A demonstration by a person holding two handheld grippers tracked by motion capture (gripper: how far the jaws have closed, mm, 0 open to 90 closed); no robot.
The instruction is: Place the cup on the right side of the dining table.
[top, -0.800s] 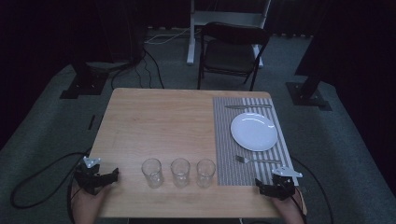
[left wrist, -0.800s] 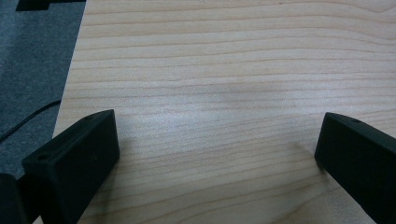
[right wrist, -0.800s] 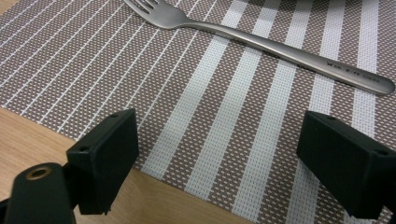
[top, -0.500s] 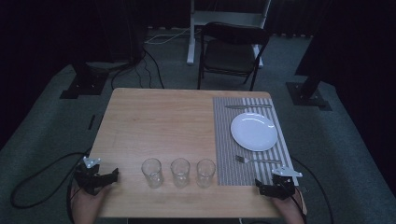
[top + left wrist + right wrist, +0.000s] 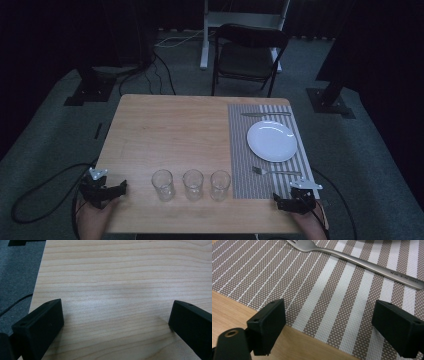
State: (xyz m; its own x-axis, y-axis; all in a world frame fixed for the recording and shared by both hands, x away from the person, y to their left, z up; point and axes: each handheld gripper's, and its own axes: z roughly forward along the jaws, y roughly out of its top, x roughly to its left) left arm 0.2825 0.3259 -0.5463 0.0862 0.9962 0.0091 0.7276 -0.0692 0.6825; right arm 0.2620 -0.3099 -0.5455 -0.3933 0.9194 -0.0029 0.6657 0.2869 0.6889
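Grippers sit at the two lower corners of the high view: the left gripper (image 5: pixel 121 187) at lower left over bare wood of the table (image 5: pixel 170 130), jaws spread with nothing between them; the right gripper (image 5: pixel 278 200) at lower right, jaws likewise spread and empty, over the near edge of the striped placemat (image 5: pixel 240 150). Just above it lies the fork (image 5: pixel 272 171), below the white plate (image 5: pixel 271 141). Three empty glasses (image 5: pixel 192 184) stand in a row at lower centre, between the grippers.
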